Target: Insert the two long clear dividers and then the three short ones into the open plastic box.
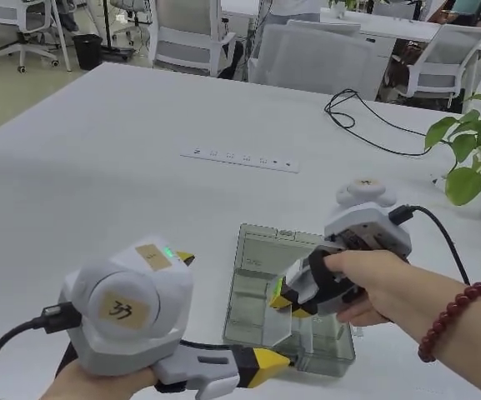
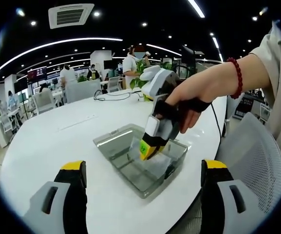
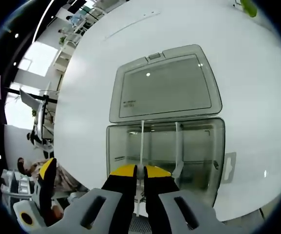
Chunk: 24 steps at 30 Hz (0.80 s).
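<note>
Right gripper view resolves two clear dividers upright in the open plastic box (image 3: 198, 141) on the counter (image 3: 91, 73): right tool (image 3: 140, 175) clenches one divider (image 3: 142, 141), other divider (image 3: 178, 144) stands free. Left tool (image 2: 142, 168) gapes, released, nearby.

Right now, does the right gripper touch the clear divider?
Touching. The right gripper view shows the right gripper pinching the clear divider between closed jaws.

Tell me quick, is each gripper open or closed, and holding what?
Left gripper: open, holding nothing.
Right gripper: shut on a clear divider, over the plastic box.
</note>
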Each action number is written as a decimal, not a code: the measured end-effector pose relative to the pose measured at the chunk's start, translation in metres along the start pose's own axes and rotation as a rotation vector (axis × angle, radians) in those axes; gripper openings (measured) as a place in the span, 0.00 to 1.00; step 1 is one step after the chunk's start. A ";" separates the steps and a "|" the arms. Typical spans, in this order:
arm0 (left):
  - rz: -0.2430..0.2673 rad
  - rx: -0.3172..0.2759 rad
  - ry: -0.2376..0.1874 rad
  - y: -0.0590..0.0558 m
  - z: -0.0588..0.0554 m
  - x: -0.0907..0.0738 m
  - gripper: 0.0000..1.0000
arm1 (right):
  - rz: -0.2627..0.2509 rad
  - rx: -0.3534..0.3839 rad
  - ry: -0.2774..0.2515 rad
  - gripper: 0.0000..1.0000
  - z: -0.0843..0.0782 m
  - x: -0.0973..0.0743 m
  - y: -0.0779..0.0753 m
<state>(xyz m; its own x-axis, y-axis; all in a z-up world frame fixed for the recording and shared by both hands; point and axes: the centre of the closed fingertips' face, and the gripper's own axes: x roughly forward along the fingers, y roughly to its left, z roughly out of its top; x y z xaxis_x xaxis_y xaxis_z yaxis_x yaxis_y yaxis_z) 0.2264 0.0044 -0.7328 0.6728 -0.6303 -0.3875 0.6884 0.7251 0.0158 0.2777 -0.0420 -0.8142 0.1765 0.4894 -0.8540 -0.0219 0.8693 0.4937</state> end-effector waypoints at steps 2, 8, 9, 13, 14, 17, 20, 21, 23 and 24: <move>0.000 -0.003 0.002 0.000 0.000 0.000 1.00 | -0.010 -0.016 0.002 0.07 0.000 0.000 0.001; -0.002 -0.009 -0.002 0.000 0.000 0.000 1.00 | -0.054 -0.098 0.013 0.07 0.000 0.002 0.001; -0.002 -0.008 0.000 0.000 0.000 0.000 1.00 | -0.060 -0.111 0.012 0.07 0.000 0.002 0.002; -0.003 -0.008 -0.001 0.000 0.000 0.000 1.00 | -0.080 -0.149 0.018 0.07 0.000 0.002 0.004; -0.003 -0.009 -0.001 0.000 0.000 0.000 1.00 | -0.084 -0.155 0.022 0.07 0.000 0.002 0.004; -0.001 -0.007 0.001 0.001 0.000 -0.001 1.00 | -0.094 -0.175 0.028 0.07 0.001 0.002 0.004; -0.001 -0.009 0.000 0.001 -0.001 -0.002 1.00 | -0.107 -0.189 0.035 0.07 -0.001 0.002 0.004; 0.000 -0.009 -0.001 0.001 -0.001 -0.002 1.00 | -0.109 -0.193 0.035 0.07 -0.001 0.002 0.004; 0.002 -0.010 -0.002 0.001 -0.001 -0.003 1.00 | -0.121 -0.212 0.037 0.07 -0.001 0.003 0.004; 0.002 -0.011 -0.002 0.002 -0.001 -0.003 1.00 | -0.129 -0.221 0.037 0.07 -0.001 0.003 0.004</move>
<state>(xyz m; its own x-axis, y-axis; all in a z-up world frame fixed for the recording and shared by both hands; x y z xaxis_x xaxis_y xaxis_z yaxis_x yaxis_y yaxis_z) 0.2253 0.0078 -0.7325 0.6750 -0.6291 -0.3856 0.6837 0.7298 0.0062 0.2775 -0.0368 -0.8146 0.1558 0.3719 -0.9151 -0.2166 0.9167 0.3357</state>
